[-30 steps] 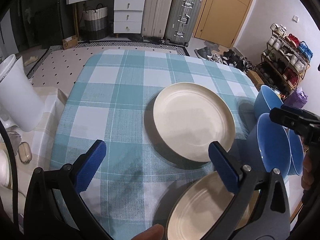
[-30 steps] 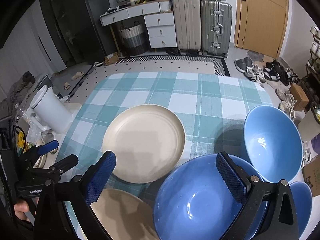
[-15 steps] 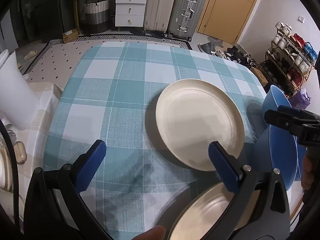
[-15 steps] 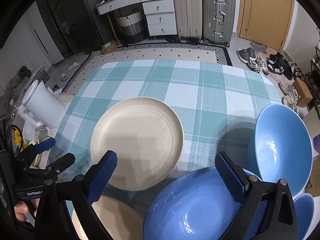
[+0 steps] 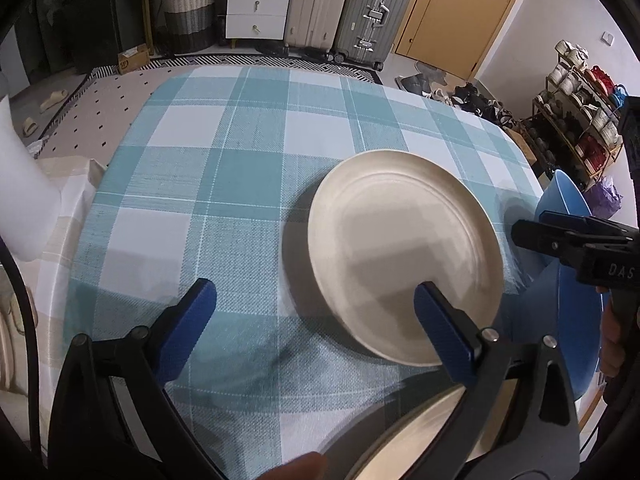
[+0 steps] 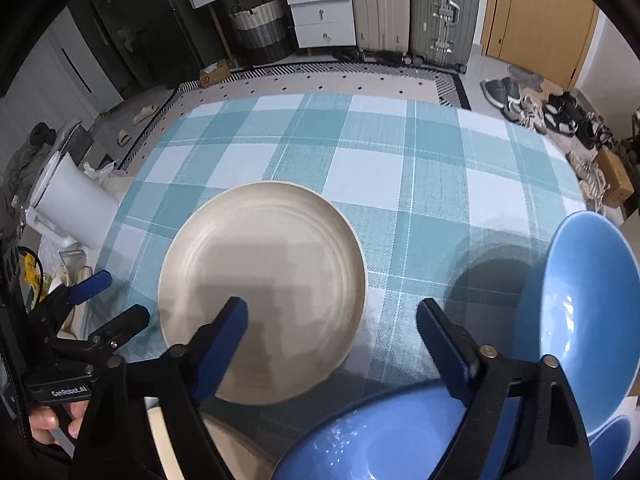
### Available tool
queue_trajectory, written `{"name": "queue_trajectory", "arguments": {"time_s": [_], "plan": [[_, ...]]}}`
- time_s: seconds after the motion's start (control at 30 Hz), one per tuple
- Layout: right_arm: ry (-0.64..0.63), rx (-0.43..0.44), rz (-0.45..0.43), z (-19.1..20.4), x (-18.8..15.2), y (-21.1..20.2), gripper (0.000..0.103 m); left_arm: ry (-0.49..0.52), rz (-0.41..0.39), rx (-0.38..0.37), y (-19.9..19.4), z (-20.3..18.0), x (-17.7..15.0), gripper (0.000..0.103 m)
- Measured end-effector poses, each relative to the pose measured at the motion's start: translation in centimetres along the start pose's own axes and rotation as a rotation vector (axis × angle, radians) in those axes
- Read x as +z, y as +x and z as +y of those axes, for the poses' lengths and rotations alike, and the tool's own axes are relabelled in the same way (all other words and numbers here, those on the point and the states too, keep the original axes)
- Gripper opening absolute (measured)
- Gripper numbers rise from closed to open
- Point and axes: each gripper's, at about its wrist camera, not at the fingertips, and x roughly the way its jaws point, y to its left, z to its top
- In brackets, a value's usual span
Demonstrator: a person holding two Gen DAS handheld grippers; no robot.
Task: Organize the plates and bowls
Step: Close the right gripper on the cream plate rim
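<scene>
A cream plate [image 5: 400, 252] [image 6: 260, 280] lies flat on the teal checked tablecloth [image 5: 224, 184]. My left gripper [image 5: 316, 312] is open; its right finger hangs over the plate's near rim, its left over bare cloth. A second cream plate [image 5: 408, 440] [image 6: 224, 452] sits under that gripper at the bottom edge. My right gripper [image 6: 334, 332] is open with its jaws closing, and only cloth and the plate's edge show between them. Below it is a blue bowl [image 6: 380, 440]; another blue bowl [image 6: 588, 308] [image 5: 568, 200] stands to its right.
A third blue bowl [image 6: 612, 440] peeks in at the bottom right. A white jug [image 6: 76, 208] stands off the table's left edge amid clutter. Suitcases [image 6: 440, 12], white drawers [image 6: 324, 12] and shoes [image 6: 560, 112] lie on the floor beyond the far edge.
Both grippers have come down and forward toward the flat cream plate, which now looks larger. The right gripper's fingers have drawn closer together. The plates and bowls have not shifted.
</scene>
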Motion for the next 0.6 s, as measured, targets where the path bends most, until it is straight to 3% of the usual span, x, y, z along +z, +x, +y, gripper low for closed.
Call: {"name": "queue_trajectory", "arguments": {"time_s": [0.13,0.3,0.4,0.6], "plan": [[-0.002,0.0,0.037,-0.2,0.4,1.0,0.085,-0.007,0.035,-0.012,1.1,0.2,0.2,0.076],[-0.015,-0.008,0.065,-0.1,0.6,1.9,0.083,-0.012,0.048,-0.032,2.0,0.3,0.3,0.064],[-0.023,-0.021,0.088,0.0,0.8,2.6,0.072,-0.006,0.053,-0.042,2.5,0.2,0.3,0.06],[-0.011,-0.022,0.119,-0.3,0.9,3.8,0.062,-0.004,0.075,-0.043,3.4,0.0,0.1,0.047]]}}
